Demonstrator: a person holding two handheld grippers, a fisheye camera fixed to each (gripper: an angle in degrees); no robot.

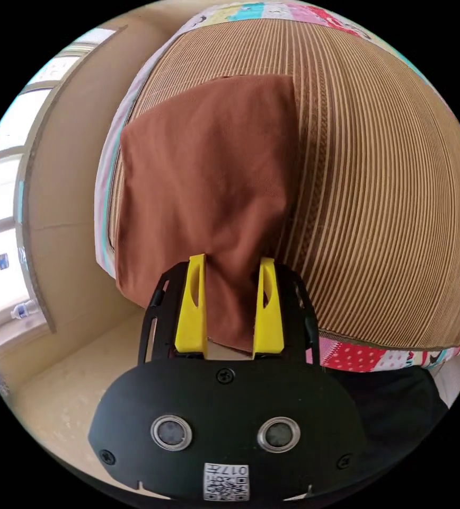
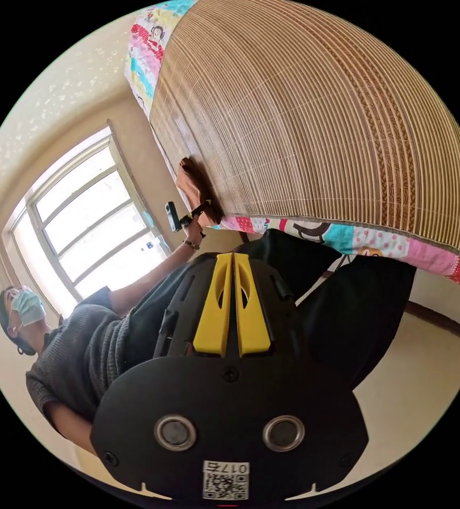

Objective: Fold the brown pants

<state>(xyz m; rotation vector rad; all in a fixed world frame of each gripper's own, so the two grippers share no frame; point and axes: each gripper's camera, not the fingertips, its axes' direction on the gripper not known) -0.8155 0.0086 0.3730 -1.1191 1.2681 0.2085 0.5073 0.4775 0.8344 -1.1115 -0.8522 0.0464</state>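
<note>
Brown pants (image 1: 209, 196) folded on the bed's striped mat (image 1: 378, 201), one end hanging between the left claw (image 1: 229, 268) jaws — parted, cloth filling the gap. Right claw (image 2: 232, 260) closed on nothing, away from the bed.

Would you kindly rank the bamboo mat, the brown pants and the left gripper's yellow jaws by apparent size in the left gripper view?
1. bamboo mat
2. brown pants
3. left gripper's yellow jaws, smallest though nearest the camera

No text can be read with confidence (the small printed markings are too blurred).
</note>
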